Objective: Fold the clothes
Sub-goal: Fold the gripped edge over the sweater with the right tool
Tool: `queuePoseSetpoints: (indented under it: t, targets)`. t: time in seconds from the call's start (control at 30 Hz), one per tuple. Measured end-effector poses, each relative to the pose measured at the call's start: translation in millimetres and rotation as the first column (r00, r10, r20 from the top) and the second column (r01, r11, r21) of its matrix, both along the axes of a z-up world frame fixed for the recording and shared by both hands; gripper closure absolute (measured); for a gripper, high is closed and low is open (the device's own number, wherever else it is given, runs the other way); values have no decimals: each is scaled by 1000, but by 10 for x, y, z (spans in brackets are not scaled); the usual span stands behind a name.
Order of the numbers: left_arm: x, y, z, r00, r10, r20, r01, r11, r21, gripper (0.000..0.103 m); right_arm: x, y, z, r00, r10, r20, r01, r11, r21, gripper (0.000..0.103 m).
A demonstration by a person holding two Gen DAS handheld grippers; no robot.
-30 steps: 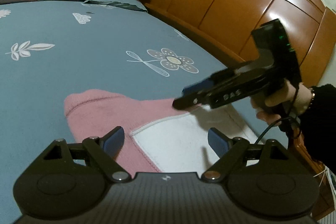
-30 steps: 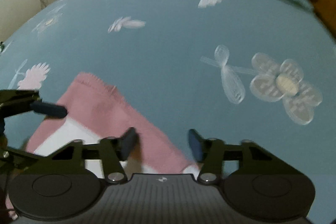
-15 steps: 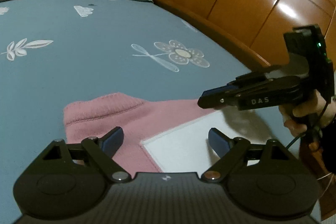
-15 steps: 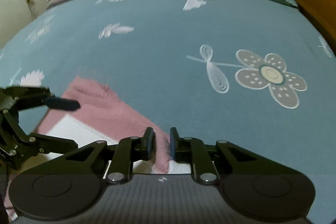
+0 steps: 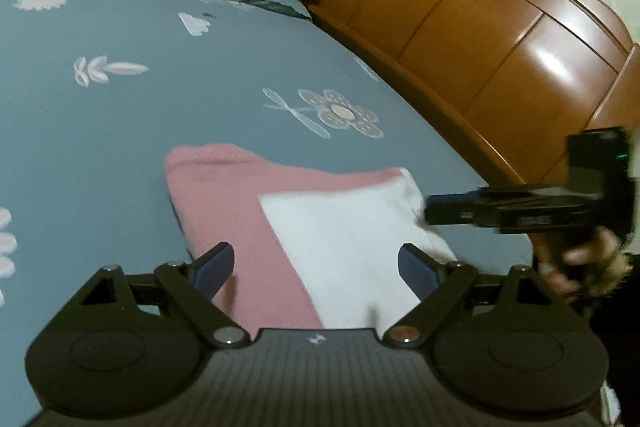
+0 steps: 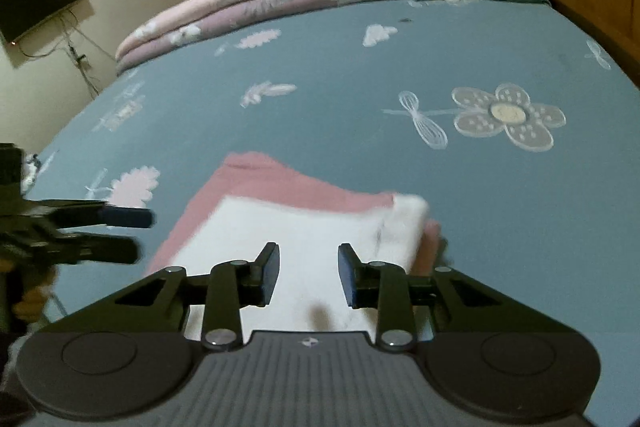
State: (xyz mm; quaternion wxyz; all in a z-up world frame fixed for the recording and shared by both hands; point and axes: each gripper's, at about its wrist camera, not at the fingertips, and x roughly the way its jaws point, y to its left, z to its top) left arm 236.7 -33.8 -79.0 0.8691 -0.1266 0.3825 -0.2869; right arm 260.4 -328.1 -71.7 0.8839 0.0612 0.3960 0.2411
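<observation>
With both the left tongs (image 5: 316, 265) and right tongs (image 6: 307, 275) released over the garment (image 5: 320, 227) lying folded at frame centre on the bed (image 5: 120, 115), any further fold should keep edges aligned.

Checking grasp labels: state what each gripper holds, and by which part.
Nothing is held. The left gripper and right gripper are both open above the folded pink-and-white garment, which lies on the bed.
</observation>
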Motion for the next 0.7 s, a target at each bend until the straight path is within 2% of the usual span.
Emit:
queuePoseSetpoints:
  t: [0.03, 0.1, 0.13, 0.17, 0.3, 0.4, 0.47, 0.57, 0.7]
  targets:
    - [-31, -14, -11, 1000, -1, -6, 1, 1000, -1, 14, 9, -31, -65, 1000, -18, -3, 18, 1000, 0, 67]
    - [-64, -49, -38, 1000, -4, -19, 4, 1000, 3, 14, 26, -94, -195, 999, -53, -10, 53, 999, -1, 74]
    - [-78, -66, -51, 1000, -4, -27, 4, 1000, 7, 14, 35, -125, -260, 997, -70, -14, 70, 998, -1, 82]
    - [-91, -75, -43, 1000, -2, -27, 3, 1000, 13, 14, 44, -156, -325, 996, -88, -17, 88, 996, -2, 84]
    - [-133, -95, 20, 1000, -2, -14, 2, 1000, 14, 14, -157, -212, -117, 990, -141, 27, 141, 990, 1, 76]
    - [-143, -161, 35, 1000, -12, -9, 12, 1000, 7, 14, -423, -154, -14, 993, -105, 53, 103, 994, 43, 71]
    - [-152, -220, 18, 1000, -22, -14, 22, 1000, 11, 14, -545, -93, -78, 996, -80, 34, 78, 996, 41, 69]
    - [-140, -304, -98, 998, -45, -35, 45, 999, 18, 12, -599, -76, -320, 994, -111, -3, 111, 993, -41, 69]
    - [-165, -287, -67, 998, -33, -51, 34, 999, 11, 12, -711, -215, -262, 982, -191, -1, 191, 982, -4, 67]
